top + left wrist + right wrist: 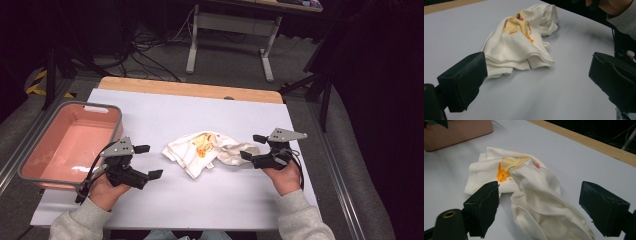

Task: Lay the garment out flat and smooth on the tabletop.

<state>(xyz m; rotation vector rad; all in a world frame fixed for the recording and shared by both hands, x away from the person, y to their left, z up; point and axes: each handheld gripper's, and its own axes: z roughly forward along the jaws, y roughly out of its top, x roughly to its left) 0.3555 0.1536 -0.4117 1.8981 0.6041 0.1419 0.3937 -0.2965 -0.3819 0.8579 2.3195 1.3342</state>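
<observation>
Nearest the high view's camera, grey sleeves lead to two hands, each holding a hand-held gripper of matte black plastic. The left hand-held gripper (148,161) has its blocky jaws spread wide, gripping nothing, apart from the garment. The right hand-held gripper (252,147) is equally wide open, its jaws either side of the garment's loose end, though whether they touch it I cannot tell. The white garment (207,151), soft crumpled cotton with a yellow-orange cartoon print, lies mid-way between them on the smooth pale surface (200,112). A pink rectangular plastic tub (107,111) with a grey rim sits at the left edge, beside the left gripper.
</observation>
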